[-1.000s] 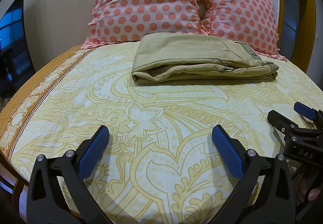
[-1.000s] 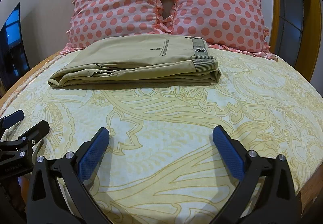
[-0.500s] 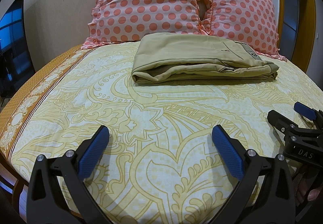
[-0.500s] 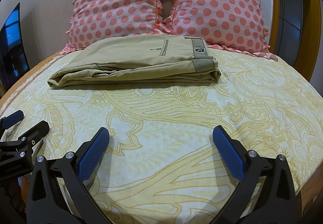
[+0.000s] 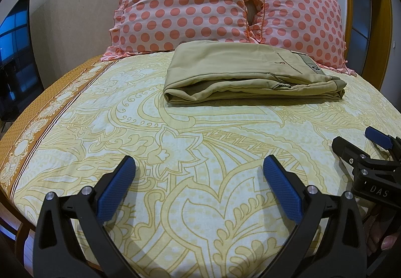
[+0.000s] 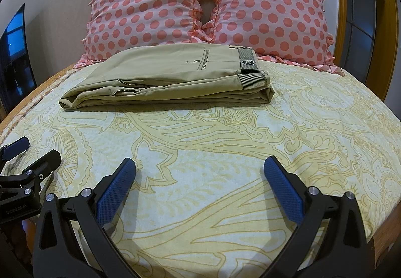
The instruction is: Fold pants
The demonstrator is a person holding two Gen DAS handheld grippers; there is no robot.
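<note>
Khaki pants (image 5: 248, 74) lie folded into a flat rectangle on the bed, in front of the pillows; they also show in the right wrist view (image 6: 173, 77), waistband to the right. My left gripper (image 5: 199, 177) is open and empty, low over the bed's near part, well short of the pants. My right gripper (image 6: 199, 177) is open and empty, likewise near the bed's front edge. The right gripper shows at the right edge of the left wrist view (image 5: 361, 145); the left gripper shows at the left edge of the right wrist view (image 6: 30, 152).
Two pink polka-dot pillows (image 5: 185, 2) (image 6: 270, 7) lean against the wall behind the pants. The bed has a yellow patterned sheet (image 5: 200, 132). A dark screen (image 5: 15, 57) stands left of the bed. A wooden frame (image 6: 386, 27) rises at the right.
</note>
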